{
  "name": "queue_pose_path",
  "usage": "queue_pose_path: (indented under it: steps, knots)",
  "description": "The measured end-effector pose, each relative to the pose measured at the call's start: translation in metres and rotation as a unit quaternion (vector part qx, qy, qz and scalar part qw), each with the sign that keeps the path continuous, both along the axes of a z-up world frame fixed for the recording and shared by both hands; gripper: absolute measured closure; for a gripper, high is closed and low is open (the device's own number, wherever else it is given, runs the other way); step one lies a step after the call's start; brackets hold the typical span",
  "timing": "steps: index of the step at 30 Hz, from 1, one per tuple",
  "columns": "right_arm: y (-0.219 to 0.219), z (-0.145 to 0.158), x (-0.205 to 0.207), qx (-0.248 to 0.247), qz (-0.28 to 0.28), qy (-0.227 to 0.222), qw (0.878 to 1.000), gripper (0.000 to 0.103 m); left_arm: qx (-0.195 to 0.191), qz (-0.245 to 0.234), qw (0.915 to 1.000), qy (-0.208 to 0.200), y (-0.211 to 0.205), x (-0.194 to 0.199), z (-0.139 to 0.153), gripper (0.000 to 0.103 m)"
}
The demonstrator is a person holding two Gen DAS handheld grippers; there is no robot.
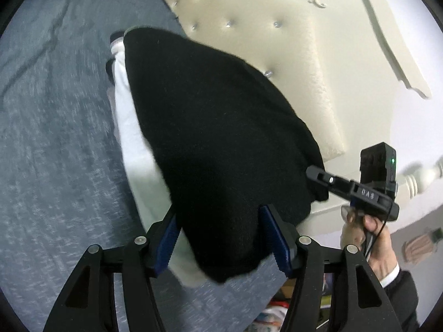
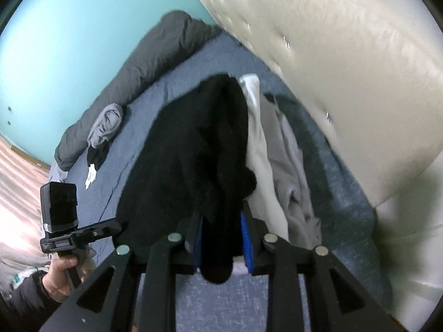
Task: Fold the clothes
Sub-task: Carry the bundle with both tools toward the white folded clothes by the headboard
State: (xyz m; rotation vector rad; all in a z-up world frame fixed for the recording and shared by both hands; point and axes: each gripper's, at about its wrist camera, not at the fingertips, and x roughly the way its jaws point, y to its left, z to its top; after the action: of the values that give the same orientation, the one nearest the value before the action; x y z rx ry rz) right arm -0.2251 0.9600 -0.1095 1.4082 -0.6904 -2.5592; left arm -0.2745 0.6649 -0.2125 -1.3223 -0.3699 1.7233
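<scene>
A black garment [image 1: 216, 124] hangs stretched between both grippers above the blue bed sheet [image 1: 55, 138]. My left gripper [image 1: 221, 235] stands wide, its blue pads pressing a thick fold of the black cloth, whose corner droops below them. My right gripper [image 2: 221, 238] is nearly closed, shut on a bunched edge of the black garment [image 2: 193, 144]. In the left wrist view, the right gripper [image 1: 313, 173] bites the cloth's right edge. Under the black garment lies a white garment [image 1: 130, 127], partly hidden.
A cream tufted headboard [image 2: 332, 55] runs close along the right. A grey garment [image 2: 290, 160] lies beside the white garment [image 2: 257, 144]. Farther off are a dark grey duvet [image 2: 144, 63], a rolled grey cloth [image 2: 108, 124] and a small black-and-white item [image 2: 94, 160].
</scene>
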Motion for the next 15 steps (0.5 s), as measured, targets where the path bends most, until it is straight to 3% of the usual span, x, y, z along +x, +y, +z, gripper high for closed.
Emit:
queue_pose_path:
  steps: [7, 8, 12, 15]
  knots:
    - [0.0, 0.026, 0.013, 0.043, -0.008, 0.05, 0.998, 0.079, -0.008, 0.014, 0.9954, 0.094, -0.037, 0.009, 0.039, 0.037]
    - [-0.001, 0.034, 0.015, 0.059, -0.012, 0.062, 0.996, 0.079, -0.008, 0.014, 0.995, 0.098, -0.037, 0.007, 0.041, 0.037]
    - [0.004, 0.062, 0.017, 0.035, -0.035, 0.115, 0.992, 0.079, -0.01, 0.008, 0.9934, 0.114, -0.024, 0.005, 0.049, 0.036]
    - [-0.016, 0.073, 0.007, 0.053, -0.013, 0.123, 0.991, 0.079, -0.013, 0.002, 0.993, 0.117, -0.015, 0.005, 0.048, 0.036]
